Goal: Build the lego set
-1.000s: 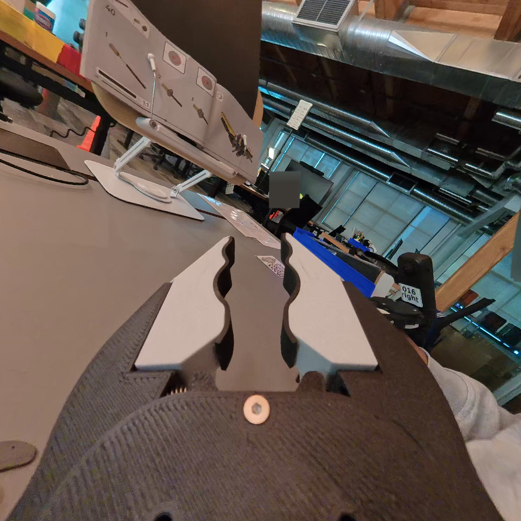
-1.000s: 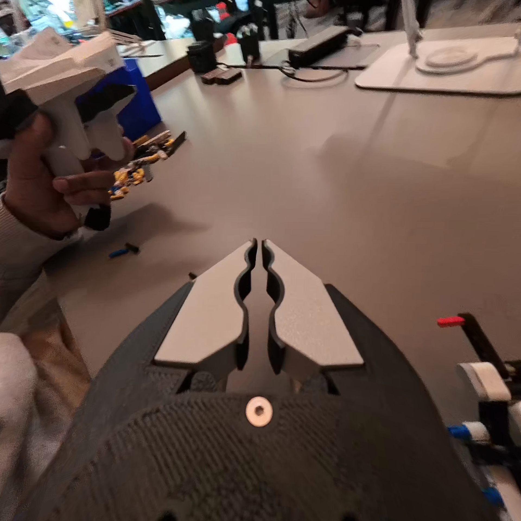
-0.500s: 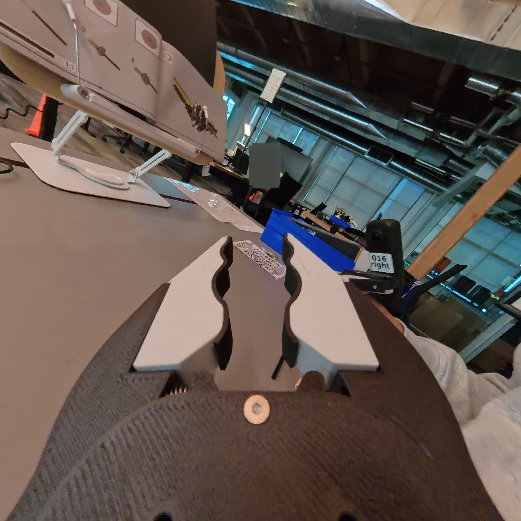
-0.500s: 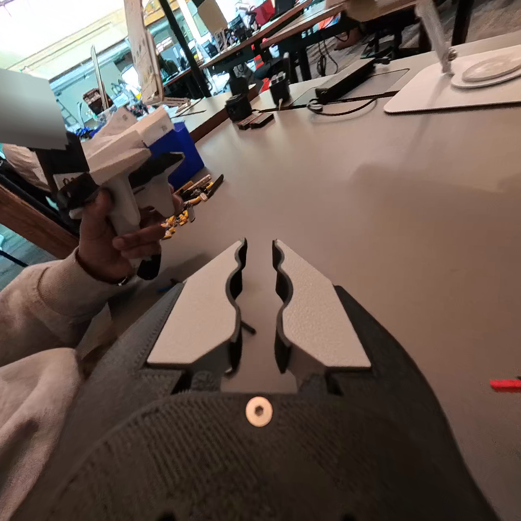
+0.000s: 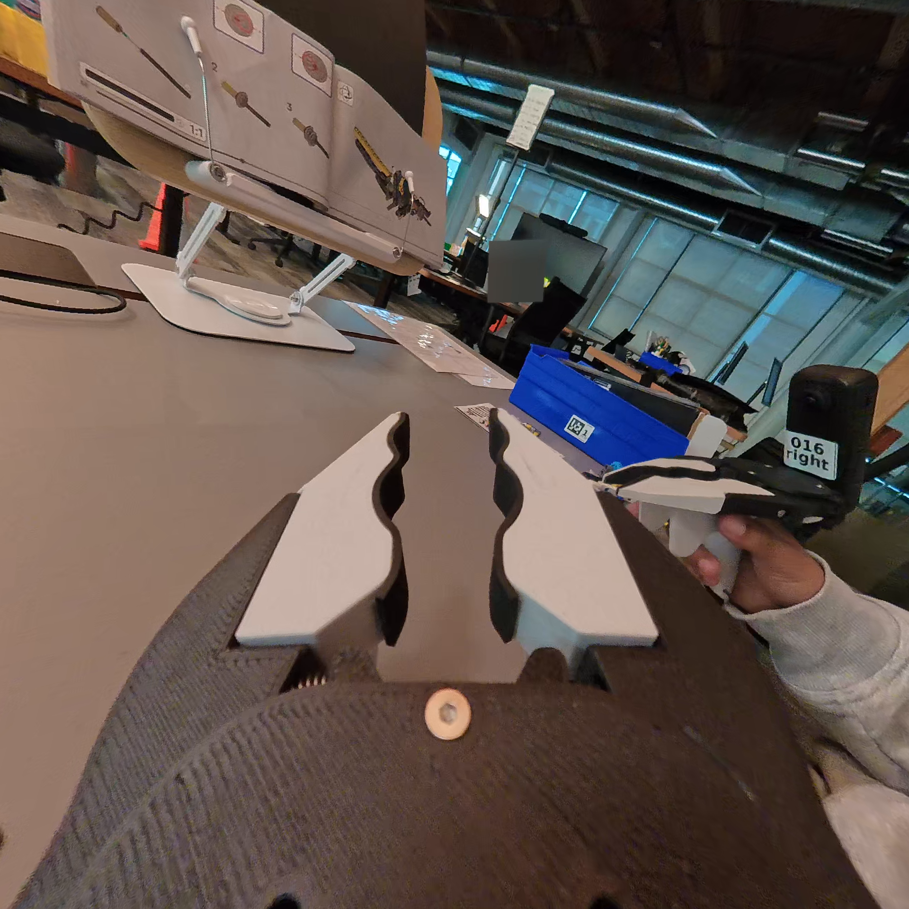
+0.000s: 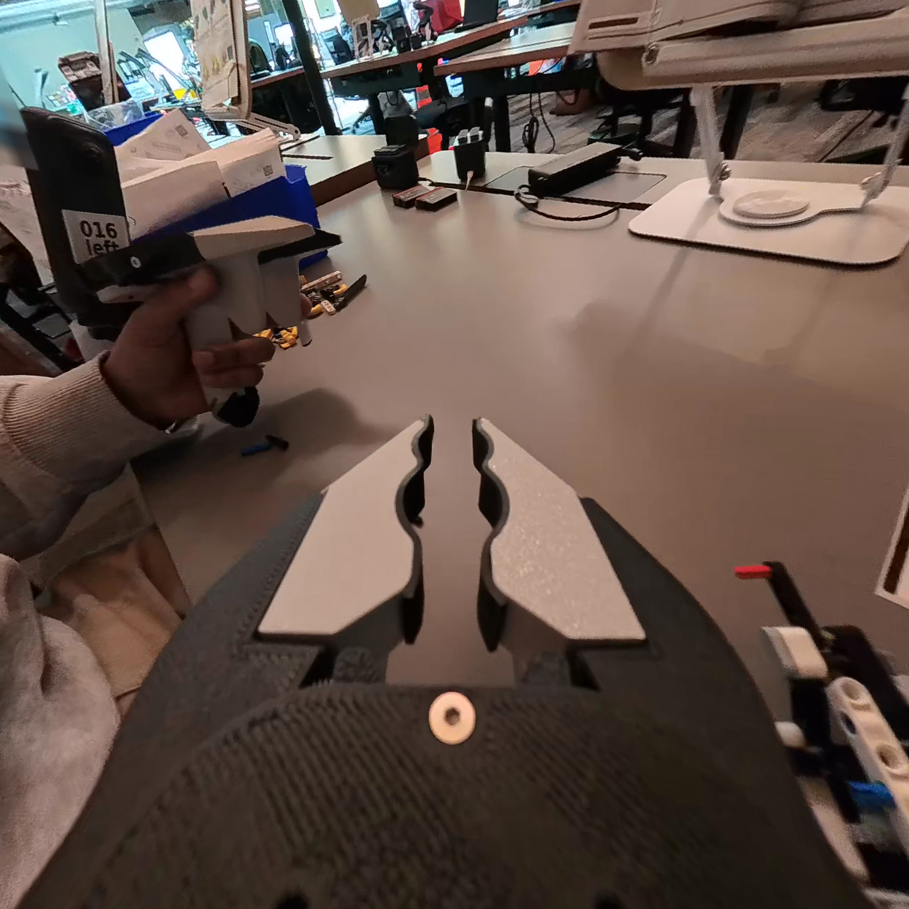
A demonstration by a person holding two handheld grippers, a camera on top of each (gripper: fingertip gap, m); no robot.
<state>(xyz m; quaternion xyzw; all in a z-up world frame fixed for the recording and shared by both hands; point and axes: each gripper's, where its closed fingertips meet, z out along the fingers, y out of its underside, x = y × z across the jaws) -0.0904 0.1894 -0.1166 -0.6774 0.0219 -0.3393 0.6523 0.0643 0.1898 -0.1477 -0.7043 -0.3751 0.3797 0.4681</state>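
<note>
My left gripper (image 5: 447,423) is open and empty, held above the grey table (image 5: 172,442). My right gripper (image 6: 452,428) is open a little and empty, also over the table (image 6: 565,369). A pile of yellow, black and white lego pieces (image 6: 322,300) lies at the far left, behind the left gripper (image 6: 275,241) as it shows in the right wrist view. A small blue and black pin (image 6: 263,445) lies on the table below that hand. A part-built black, white and blue lego assembly (image 6: 836,698) with a red pin (image 6: 752,570) sits at the lower right. The right gripper (image 5: 654,484) also shows in the left wrist view.
An instruction booklet (image 5: 246,98) rests on a white stand (image 5: 236,310) at the table's back. A blue bin (image 5: 590,423) stands at the far right, with paper sheets (image 5: 428,344) beside it. A black cable (image 5: 64,300) and chargers (image 6: 575,167) lie at the far edge. Across from one pair of fingers to the other is roughly 15 cm.
Both grippers have tilted and turned. The right gripper's jaws have opened from nearly shut to a small gap. The right gripper has come into the left wrist view.
</note>
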